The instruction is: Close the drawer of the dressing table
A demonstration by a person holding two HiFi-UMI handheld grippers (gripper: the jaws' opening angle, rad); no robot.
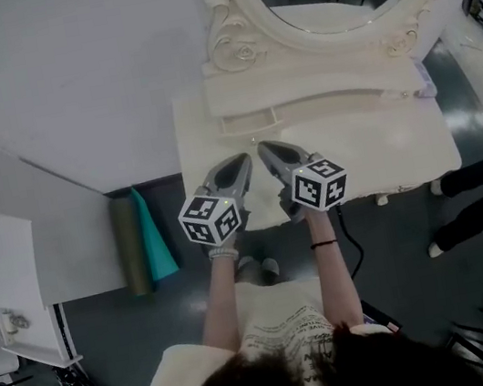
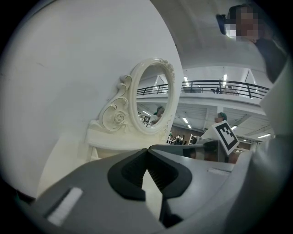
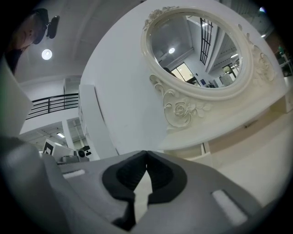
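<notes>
Cream dressing table [image 1: 381,144] front edge partly hides under left gripper [image 1: 243,159] and right gripper [image 1: 264,148], both closed, empty.

A big open hall set up as a test lab, not a home; the dressing table [image 1: 400,146] backs onto a bare white partition [image 1: 63,71] on a dark polished floor [image 1: 402,261]; a railed gallery [image 2: 219,84] and strip lights [image 2: 224,77] run overhead; a bystander [image 1: 477,192] waits at the table's right edge.

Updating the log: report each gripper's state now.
Left gripper: closed, empty.
Right gripper: closed, empty.
</notes>
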